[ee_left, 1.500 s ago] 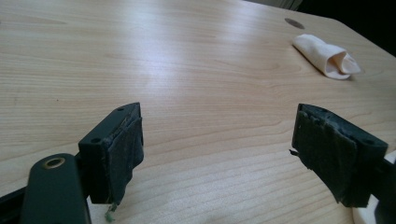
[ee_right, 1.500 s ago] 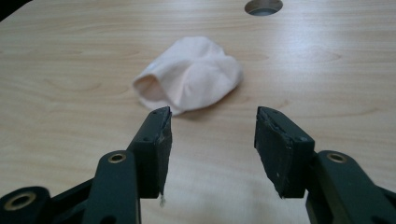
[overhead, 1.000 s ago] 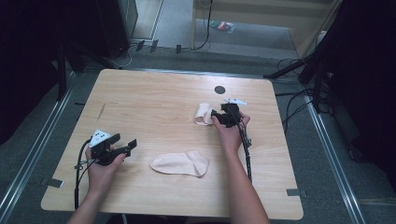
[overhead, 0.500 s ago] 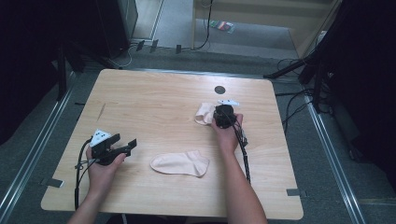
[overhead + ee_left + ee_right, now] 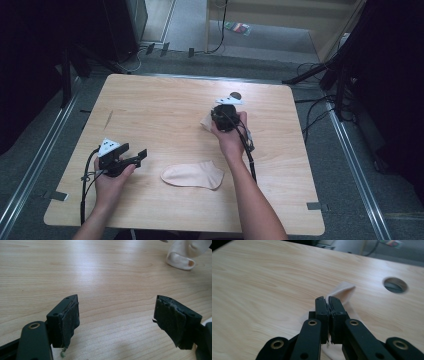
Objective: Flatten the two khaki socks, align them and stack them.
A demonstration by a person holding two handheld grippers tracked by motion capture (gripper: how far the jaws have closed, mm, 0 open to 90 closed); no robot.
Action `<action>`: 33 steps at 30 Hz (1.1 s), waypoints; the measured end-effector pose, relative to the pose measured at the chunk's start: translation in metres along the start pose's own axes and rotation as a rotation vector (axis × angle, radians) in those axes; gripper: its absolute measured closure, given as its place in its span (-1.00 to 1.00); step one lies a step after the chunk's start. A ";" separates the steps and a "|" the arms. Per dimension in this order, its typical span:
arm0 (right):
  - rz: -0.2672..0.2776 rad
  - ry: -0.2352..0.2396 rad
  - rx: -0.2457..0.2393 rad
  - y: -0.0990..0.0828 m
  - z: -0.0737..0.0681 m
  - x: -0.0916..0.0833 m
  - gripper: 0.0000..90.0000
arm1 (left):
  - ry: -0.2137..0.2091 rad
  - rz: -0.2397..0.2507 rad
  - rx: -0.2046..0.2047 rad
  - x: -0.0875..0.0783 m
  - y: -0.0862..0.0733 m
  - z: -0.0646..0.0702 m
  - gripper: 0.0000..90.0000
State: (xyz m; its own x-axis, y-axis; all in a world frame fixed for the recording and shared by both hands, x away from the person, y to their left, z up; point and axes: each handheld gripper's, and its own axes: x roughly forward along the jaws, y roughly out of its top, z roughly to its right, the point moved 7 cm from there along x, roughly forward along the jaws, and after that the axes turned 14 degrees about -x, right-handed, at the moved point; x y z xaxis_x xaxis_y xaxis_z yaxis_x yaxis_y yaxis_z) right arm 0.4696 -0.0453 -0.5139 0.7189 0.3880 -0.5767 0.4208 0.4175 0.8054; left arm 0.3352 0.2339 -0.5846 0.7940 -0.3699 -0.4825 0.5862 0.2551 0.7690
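high view: a person sits at the near edge of a light wooden table (image 5: 165, 100) with a gripper in each hand. the right gripper (image 5: 223, 119) is over the far right part of the table, and its jaws are pinched together on a beige sock (image 5: 206, 121), whose cloth hangs off the left side of the gripper. the right gripper view shows the same grip up close: the two black jaws are pressed flat against each other with a strip of the sock (image 5: 338, 293) caught between them, the rest of it trailing forward over the wood toward a round hole (image 5: 395, 285) in the table top. a second sock (image 5: 193, 175) of the same colour lies flat near the front edge, between the two forearms and touching neither. the left gripper (image 5: 132, 157) rests low at the near left, well apart from both socks, and in the left gripper view its jaws stand wide apart with only bare wood between them; the held sock (image 5: 186, 252) shows at the top right there.
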 end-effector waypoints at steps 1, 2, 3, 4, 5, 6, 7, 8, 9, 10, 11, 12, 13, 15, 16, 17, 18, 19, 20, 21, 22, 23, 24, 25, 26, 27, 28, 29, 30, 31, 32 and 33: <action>0.006 0.020 -0.010 0.008 -0.008 -0.002 0.94 | -0.001 0.002 0.000 0.000 0.000 0.000 -0.54; 0.012 0.041 -0.015 0.014 -0.014 -0.003 0.94 | -0.001 0.001 0.001 0.000 0.000 0.001 -0.54; 0.023 0.075 -0.021 0.023 -0.023 -0.006 0.94 | -0.001 -0.001 0.005 0.000 0.000 0.001 -0.54; 0.035 0.106 -0.024 0.031 -0.031 -0.008 0.94 | -0.002 -0.001 0.006 0.000 -0.001 0.001 -0.54; 0.050 0.129 -0.027 0.037 -0.036 -0.011 0.94 | -0.001 0.000 0.007 0.000 -0.001 0.001 -0.54; 0.076 0.170 -0.026 0.045 -0.044 -0.014 0.94 | -0.001 -0.002 0.007 0.000 -0.001 0.001 -0.53; 0.110 0.224 -0.029 0.054 -0.053 -0.019 0.94 | -0.001 -0.002 0.007 0.000 -0.001 0.001 -0.53; 0.139 0.254 -0.038 0.061 -0.060 -0.023 0.94 | -0.001 -0.003 0.009 0.000 -0.001 0.001 -0.53; 0.164 0.289 -0.039 0.066 -0.066 -0.027 0.94 | -0.002 -0.003 0.010 0.000 -0.001 0.001 -0.53; 0.198 0.328 -0.037 0.070 -0.071 -0.032 0.94 | -0.002 -0.001 0.008 0.000 0.000 0.001 -0.53; 0.224 0.361 -0.029 0.073 -0.074 -0.036 0.94 | -0.002 0.000 0.008 0.000 0.000 0.001 -0.53; 0.233 0.370 -0.022 0.073 -0.074 -0.039 0.93 | -0.003 0.000 0.009 0.000 0.000 0.001 -0.53; 0.225 0.367 -0.021 0.071 -0.073 -0.038 0.93 | -0.003 -0.001 0.008 0.000 -0.001 0.001 -0.53; 0.178 0.395 -0.011 0.057 -0.069 -0.030 0.92 | -0.003 -0.001 0.007 0.000 -0.001 0.001 -0.53; 0.149 0.404 -0.011 0.048 -0.067 -0.025 0.91 | -0.003 -0.001 0.007 0.000 -0.001 0.001 -0.53; 0.081 0.414 -0.016 0.031 -0.063 -0.015 0.90 | -0.003 -0.004 0.007 0.000 -0.001 0.001 -0.53; 0.032 0.413 -0.038 0.015 -0.059 -0.006 0.89 | -0.003 -0.004 0.007 0.000 -0.001 0.002 -0.53; -0.011 0.381 -0.074 -0.002 -0.053 0.002 0.89 | -0.003 -0.004 0.006 0.000 -0.001 0.002 -0.53; -0.042 0.357 -0.096 -0.014 -0.047 0.008 0.87 | -0.003 -0.004 0.007 0.001 -0.001 0.002 -0.53; -0.086 0.307 -0.127 -0.033 -0.037 0.016 0.81 | -0.004 -0.003 0.007 0.001 -0.001 0.002 -0.53; -0.108 0.260 -0.144 -0.042 -0.030 0.020 0.67 | -0.003 -0.005 0.008 0.001 -0.001 0.002 -0.53; -0.130 0.171 -0.137 -0.053 -0.018 0.024 0.47 | -0.002 -0.006 0.007 0.001 -0.001 0.002 -0.53; -0.131 0.127 -0.124 -0.057 -0.010 0.024 0.42 | -0.003 -0.005 0.007 0.001 0.000 0.002 -0.53; -0.110 0.078 -0.080 -0.060 -0.001 0.020 0.37 | -0.004 -0.005 0.007 0.001 0.000 0.002 -0.53; -0.083 0.057 -0.056 -0.060 0.005 0.016 0.34 | -0.005 -0.004 0.007 0.001 0.000 0.002 -0.52; -0.050 0.035 -0.014 -0.059 0.011 0.009 0.35 | -0.008 -0.003 0.009 0.001 0.000 0.002 -0.50; -0.038 0.030 0.013 -0.059 0.013 0.005 0.37 | -0.011 -0.004 0.016 0.001 0.000 0.003 -0.47; -0.019 0.036 0.046 -0.058 0.014 -0.001 0.38 | -0.009 -0.003 0.019 0.002 0.000 0.003 -0.43; -0.011 0.044 0.055 -0.058 0.013 -0.004 0.39 | -0.004 -0.006 0.014 0.002 0.000 0.003 -0.39; -0.013 0.068 0.052 -0.059 0.008 -0.007 0.39 | 0.004 -0.008 0.012 0.003 0.000 0.003 -0.33; -0.025 0.083 0.048 -0.061 0.004 -0.007 0.39 | 0.015 -0.016 0.009 0.004 0.000 0.002 -0.28; -0.046 0.099 0.027 -0.063 -0.001 -0.006 0.38 | 0.018 -0.024 0.010 0.005 0.001 0.002 -0.23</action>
State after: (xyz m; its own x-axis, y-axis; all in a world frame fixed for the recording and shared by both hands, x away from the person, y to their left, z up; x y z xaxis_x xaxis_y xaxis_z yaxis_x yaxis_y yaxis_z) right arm 0.4380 -0.0728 -0.5617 0.6412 0.4486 -0.6226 0.4679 0.4146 0.7805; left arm 0.3392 0.2311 -0.5854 0.7827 -0.3593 -0.5083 0.6034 0.2375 0.7613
